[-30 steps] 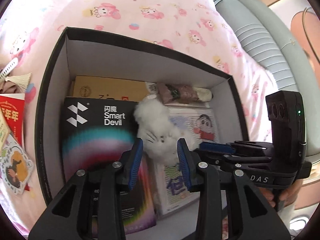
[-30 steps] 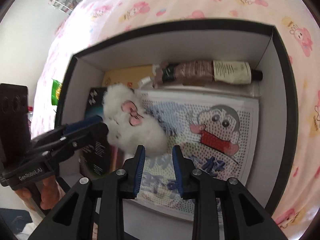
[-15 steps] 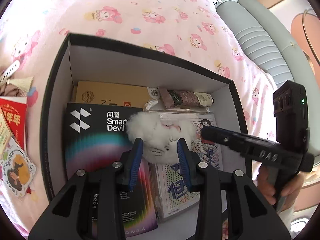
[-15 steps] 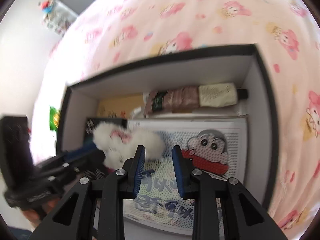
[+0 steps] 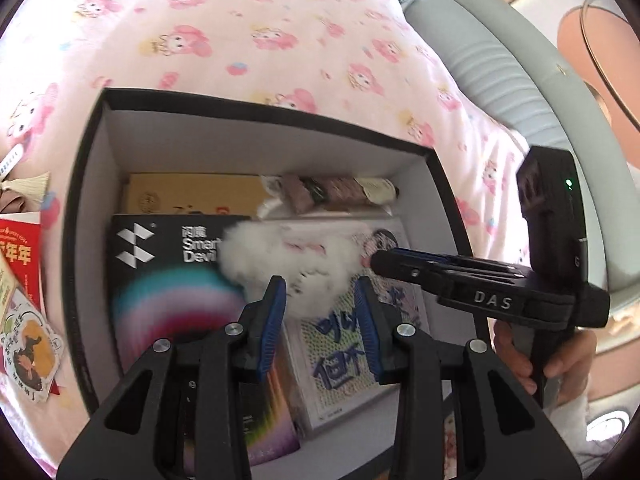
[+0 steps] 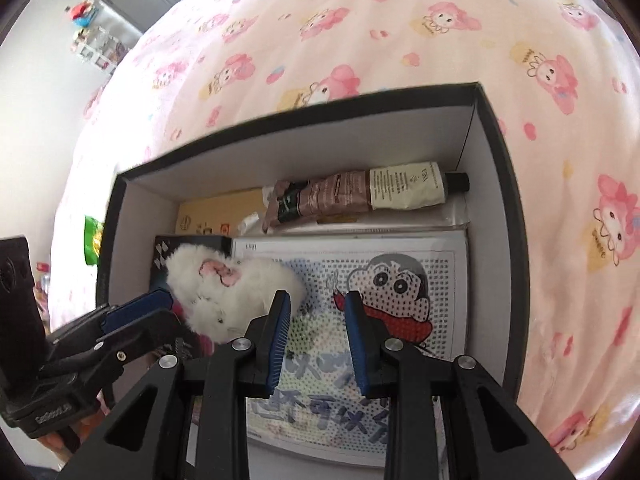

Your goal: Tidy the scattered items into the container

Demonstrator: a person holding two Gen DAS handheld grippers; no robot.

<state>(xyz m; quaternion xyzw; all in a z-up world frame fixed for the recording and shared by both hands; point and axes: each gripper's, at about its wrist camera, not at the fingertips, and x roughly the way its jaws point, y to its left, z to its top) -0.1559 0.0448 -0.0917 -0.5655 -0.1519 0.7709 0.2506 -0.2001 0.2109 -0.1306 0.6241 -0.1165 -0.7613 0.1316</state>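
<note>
A black box with white inner walls [image 5: 90,184] [image 6: 496,152] sits on a pink cartoon bedsheet. Inside lie a white fluffy plush toy [image 5: 280,260] [image 6: 232,292], a black Smart Devil box [image 5: 160,264], a cartoon bead-art board [image 6: 384,276], a tan carton [image 5: 192,196] and a brown and cream tube [image 6: 360,192]. My left gripper [image 5: 322,328] is open, just in front of the plush. My right gripper [image 6: 316,340] is open and empty above the board; it also shows in the left wrist view [image 5: 400,258], its tips beside the plush.
Left of the box on the sheet lie a red booklet [image 5: 20,252], a round-pictured card [image 5: 28,348] and a tassel [image 5: 28,184]. A green packet [image 6: 93,240] lies beyond the box's left wall. A grey padded headboard [image 5: 500,64] stands at the right.
Both grippers have pulled back and up from the box. The plush has tipped over and now lies loose across the Smart Devil box and the board.
</note>
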